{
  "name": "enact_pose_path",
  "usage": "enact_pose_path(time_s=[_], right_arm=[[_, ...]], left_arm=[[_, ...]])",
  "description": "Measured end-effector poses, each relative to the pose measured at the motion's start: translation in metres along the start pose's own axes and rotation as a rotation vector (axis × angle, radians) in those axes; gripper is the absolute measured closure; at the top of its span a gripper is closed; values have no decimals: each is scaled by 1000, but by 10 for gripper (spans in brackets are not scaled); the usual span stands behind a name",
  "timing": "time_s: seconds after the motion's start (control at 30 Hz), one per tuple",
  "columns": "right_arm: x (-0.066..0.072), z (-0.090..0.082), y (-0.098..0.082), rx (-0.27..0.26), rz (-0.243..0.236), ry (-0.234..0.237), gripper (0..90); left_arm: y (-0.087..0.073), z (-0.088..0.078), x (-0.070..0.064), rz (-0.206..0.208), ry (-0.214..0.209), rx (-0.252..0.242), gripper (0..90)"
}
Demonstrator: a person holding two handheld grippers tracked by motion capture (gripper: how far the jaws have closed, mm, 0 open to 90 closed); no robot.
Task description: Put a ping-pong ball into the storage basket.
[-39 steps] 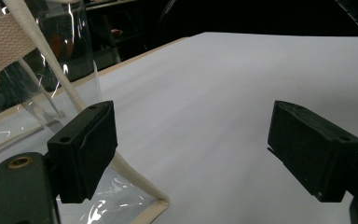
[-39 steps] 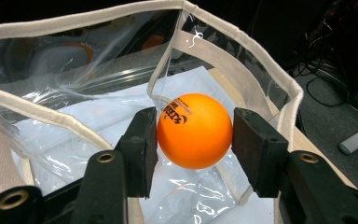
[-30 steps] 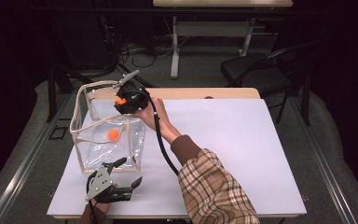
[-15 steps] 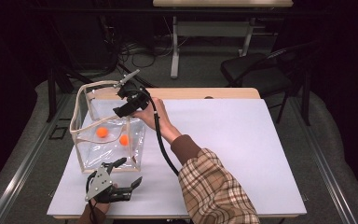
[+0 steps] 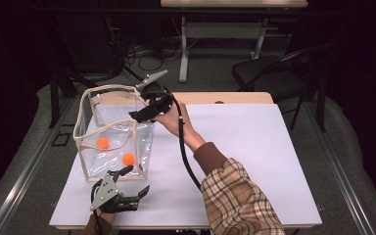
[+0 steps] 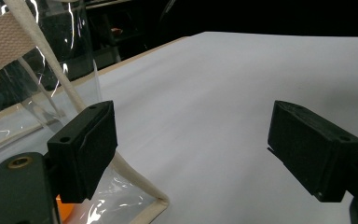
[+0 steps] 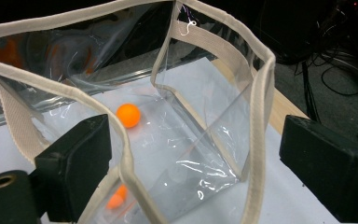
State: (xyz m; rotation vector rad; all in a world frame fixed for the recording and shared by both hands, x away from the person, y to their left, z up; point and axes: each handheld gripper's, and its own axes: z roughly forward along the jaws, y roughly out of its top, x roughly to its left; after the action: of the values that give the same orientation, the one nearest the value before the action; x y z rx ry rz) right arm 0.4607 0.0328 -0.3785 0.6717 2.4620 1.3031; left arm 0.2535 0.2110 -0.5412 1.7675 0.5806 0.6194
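A: We see the white desk [image 5: 254,147], and on its left part the clear bag [image 5: 110,129] stands upright with its mouth open. Two orange balls [image 5: 103,143] lie on its bottom.

B: Yes. Our right tongs [image 5: 138,115] hang just beside the bag's rim; their jaws have just been opening, and nothing is between them. We judge the dropping step is finished.

A: Our left tongs [image 5: 134,182] rest spread near the bag's front corner, holding nothing.

B: Next, we should probably find another ball, or steady the bag.
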Motion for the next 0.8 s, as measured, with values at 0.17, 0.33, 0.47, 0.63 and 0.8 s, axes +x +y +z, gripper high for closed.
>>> enact_pose_path(time_s=[0.17, 0.33, 0.47, 0.63, 0.8], right_arm=[[-7, -12, -7, -9, 6, -3, 67], [-11, -22, -13, -14, 9, -8, 48], [-14, -28, -20, -11, 15, -13, 38], [-16, -35, -33, 0, 9, -27, 11], [-17, -43, -46, -2, 9, -35, 1]], left_arm=[[0, 2, 0, -1, 3, 3, 156], [0, 0, -1, -4, 9, 3, 156], [-1, -1, -1, -2, 13, 4, 156], [-1, -3, -1, -1, 10, 2, 156], [-2, -5, -1, -2, 12, 2, 156]])
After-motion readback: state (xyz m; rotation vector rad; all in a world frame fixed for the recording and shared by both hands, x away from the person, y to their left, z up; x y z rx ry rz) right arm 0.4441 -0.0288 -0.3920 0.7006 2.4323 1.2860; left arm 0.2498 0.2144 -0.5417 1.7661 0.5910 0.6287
